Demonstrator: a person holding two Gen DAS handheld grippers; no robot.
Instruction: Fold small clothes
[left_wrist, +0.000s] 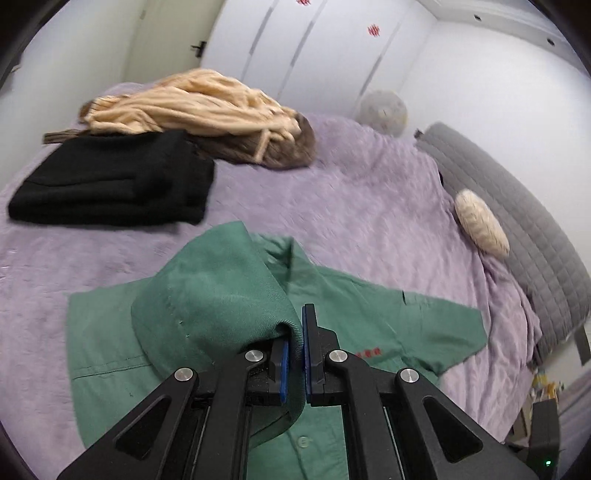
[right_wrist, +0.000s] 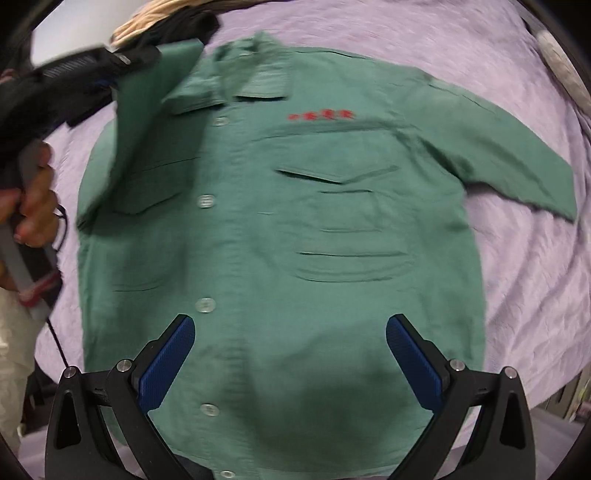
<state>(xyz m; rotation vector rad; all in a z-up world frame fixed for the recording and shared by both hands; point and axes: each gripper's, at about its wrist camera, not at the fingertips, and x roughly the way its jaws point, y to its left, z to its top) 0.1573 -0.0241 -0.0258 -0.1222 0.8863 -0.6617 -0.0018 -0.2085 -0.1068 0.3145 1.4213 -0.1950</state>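
A small green button shirt (right_wrist: 280, 229) with red chest lettering lies front up on the purple bedspread (right_wrist: 535, 258). My left gripper (left_wrist: 294, 339) is shut on the shirt's left sleeve (left_wrist: 218, 291) and holds it lifted over the shirt's body. In the right wrist view that gripper (right_wrist: 110, 70) shows at the upper left with the raised sleeve (right_wrist: 155, 110). My right gripper (right_wrist: 291, 332) is open and empty, hovering above the shirt's lower front. The shirt's right sleeve (right_wrist: 517, 166) lies spread out flat.
A folded black garment (left_wrist: 110, 184) and a heap of beige and brown clothes (left_wrist: 192, 110) lie at the far side of the bed. A grey headboard (left_wrist: 535, 229) and a small cream pillow (left_wrist: 480, 229) are on the right. White wardrobe doors (left_wrist: 314, 48) stand behind.
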